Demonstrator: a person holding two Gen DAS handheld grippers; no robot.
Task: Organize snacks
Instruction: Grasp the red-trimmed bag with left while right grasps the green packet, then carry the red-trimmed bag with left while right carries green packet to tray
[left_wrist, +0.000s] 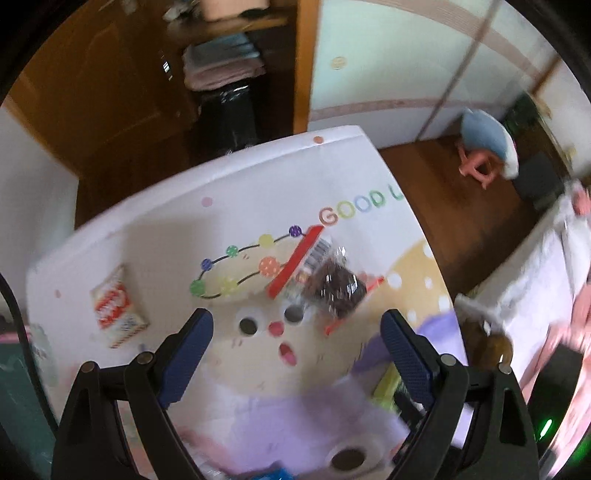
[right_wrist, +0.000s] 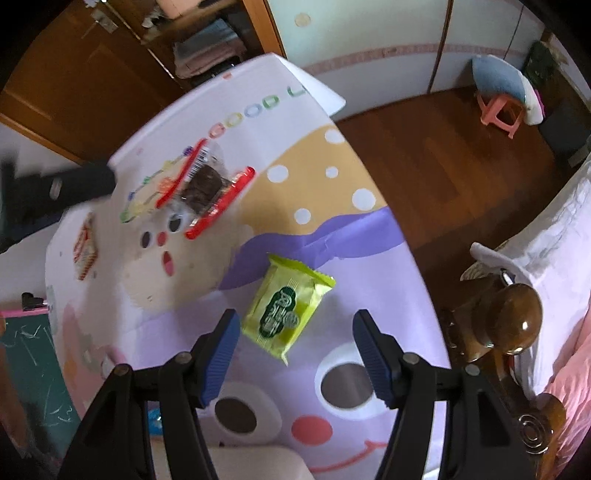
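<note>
Left gripper (left_wrist: 295, 332): fingers spread wide, nothing between them. It hangs above the bench (left_wrist: 147, 229), which is covered with a cartoon-printed cloth. Ahead of the fingers lies a clear packet with red edges (left_wrist: 325, 280) holding a dark brown snack; it rests flat on the coloured-bead print, beside the lettering "GOOD". A red-and-white box (left_wrist: 116, 308) lies flat near the left edge of the bench, well apart from the packet. This view is blurred.

Right gripper (right_wrist: 293, 332): fingers parted, pinching nothing. No earlier view is available to show motion. A yellow-green packet (right_wrist: 286, 308) lies flat on the purple area of the cloth, its near end between the two fingertips; whether either pad touches it cannot be told. The clear packet with red edges (right_wrist: 205, 188) lies farther off, toward the far left of the bench (right_wrist: 369, 236). The red-and-white box (right_wrist: 84, 248) sits at the left edge. The left gripper's dark body (right_wrist: 62, 186) shows above that corner, blurred.
</note>
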